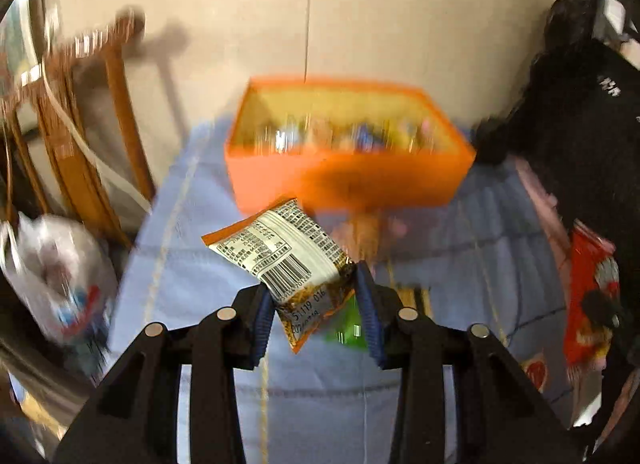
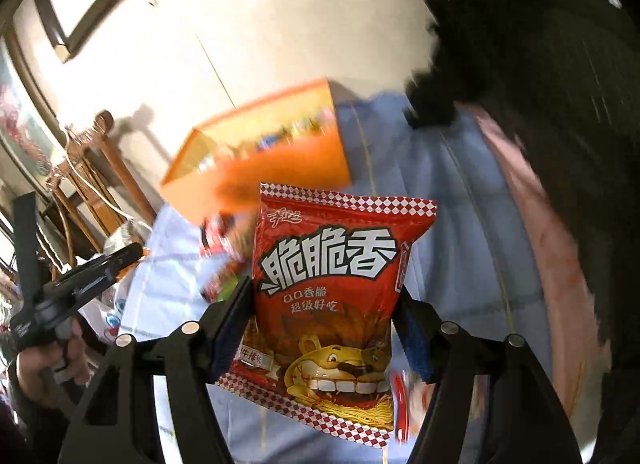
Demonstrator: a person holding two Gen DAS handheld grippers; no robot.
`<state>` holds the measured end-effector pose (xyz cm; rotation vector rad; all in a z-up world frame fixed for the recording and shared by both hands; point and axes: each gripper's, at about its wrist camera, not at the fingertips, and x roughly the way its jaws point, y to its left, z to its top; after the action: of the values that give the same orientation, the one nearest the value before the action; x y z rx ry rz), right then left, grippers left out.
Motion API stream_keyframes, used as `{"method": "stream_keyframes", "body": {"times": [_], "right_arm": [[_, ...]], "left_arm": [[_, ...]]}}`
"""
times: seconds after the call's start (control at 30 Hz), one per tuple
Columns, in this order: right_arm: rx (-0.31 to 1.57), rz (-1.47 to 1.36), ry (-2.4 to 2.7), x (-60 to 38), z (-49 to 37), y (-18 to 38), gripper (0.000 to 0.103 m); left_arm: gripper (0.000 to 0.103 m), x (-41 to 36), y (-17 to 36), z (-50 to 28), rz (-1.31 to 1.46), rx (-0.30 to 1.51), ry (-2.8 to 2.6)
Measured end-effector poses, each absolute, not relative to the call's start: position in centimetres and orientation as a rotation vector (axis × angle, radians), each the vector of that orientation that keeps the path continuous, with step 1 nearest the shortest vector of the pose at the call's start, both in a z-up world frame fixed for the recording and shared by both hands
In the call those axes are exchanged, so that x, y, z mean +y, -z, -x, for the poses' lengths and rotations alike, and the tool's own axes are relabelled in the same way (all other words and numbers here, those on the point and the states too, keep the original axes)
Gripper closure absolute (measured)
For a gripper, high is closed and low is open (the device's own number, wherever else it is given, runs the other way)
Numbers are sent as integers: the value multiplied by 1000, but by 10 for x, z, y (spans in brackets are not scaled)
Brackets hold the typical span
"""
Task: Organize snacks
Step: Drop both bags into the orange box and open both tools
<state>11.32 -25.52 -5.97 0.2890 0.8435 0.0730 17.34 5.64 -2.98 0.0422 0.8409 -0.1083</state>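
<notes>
Now our left gripper (image 1: 316, 304) pinches a small orange-edged snack packet (image 1: 280, 256) by its lower end, barcode side up, lifted above the blue cloth (image 1: 192, 276). Our right gripper (image 2: 324, 316) clamps a red noodle-snack bag (image 2: 332, 284) between its pads, also off the cloth. Beyond both, the orange box (image 1: 348, 179) of snacks sits at the cloth's far edge.
</notes>
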Motion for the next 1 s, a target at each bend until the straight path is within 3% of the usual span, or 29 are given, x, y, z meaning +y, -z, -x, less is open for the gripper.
{"method": "stream_keyframes", "body": {"times": [0.13,0.37,0.53,0.83,0.87,0.9,0.93,1.0], "right_arm": [[748,-207,-85,-251,-156,36,35],[695,-135,-27,-239,-264,14,35],[795,-127,-20,-225,-328,13,35],[804,-118,-43,-211,-368,20,35],[798,-120,-51,-210,-372,21,29],[792,-113,-65,-208,-375,22,9],[792,-102,-69,-205,-379,23,3],[770,-61,-53,-204,-375,19,4]], "left_arm": [[66,46,-4,-200,-85,715,128],[66,27,-1,-303,-83,732,49],[66,29,7,-350,-84,755,15],[65,36,17,-390,-86,791,-20],[53,35,19,-393,-88,795,-10],[35,32,22,-395,-103,796,-23],[5,30,22,-393,-116,772,-64],[4,28,20,-382,-132,650,-136]]}}
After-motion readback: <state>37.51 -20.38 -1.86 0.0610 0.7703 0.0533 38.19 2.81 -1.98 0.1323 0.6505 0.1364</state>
